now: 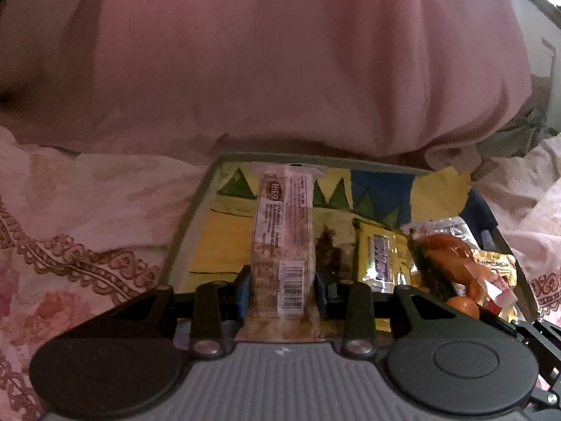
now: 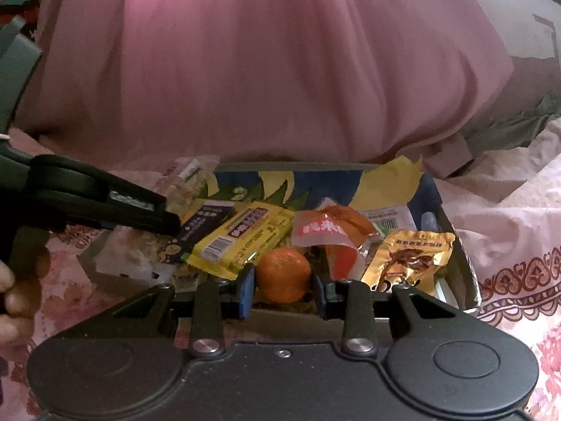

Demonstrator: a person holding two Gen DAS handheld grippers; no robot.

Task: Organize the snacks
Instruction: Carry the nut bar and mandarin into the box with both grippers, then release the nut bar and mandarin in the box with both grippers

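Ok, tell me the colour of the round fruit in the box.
Orange; the fruit shows best in the right wrist view.

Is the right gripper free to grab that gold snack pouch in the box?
Probably not yet: the right gripper is shut on an orange. The gold pouch lies uncovered just to its right in the box, so only the full jaws hinder it.

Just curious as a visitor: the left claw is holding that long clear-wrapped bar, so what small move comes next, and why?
Probably lower the long clear-wrapped snack bar onto the bare yellow patch of the grey box and let go: the left gripper is shut on it above that space, while other packets crowd the opposite side.
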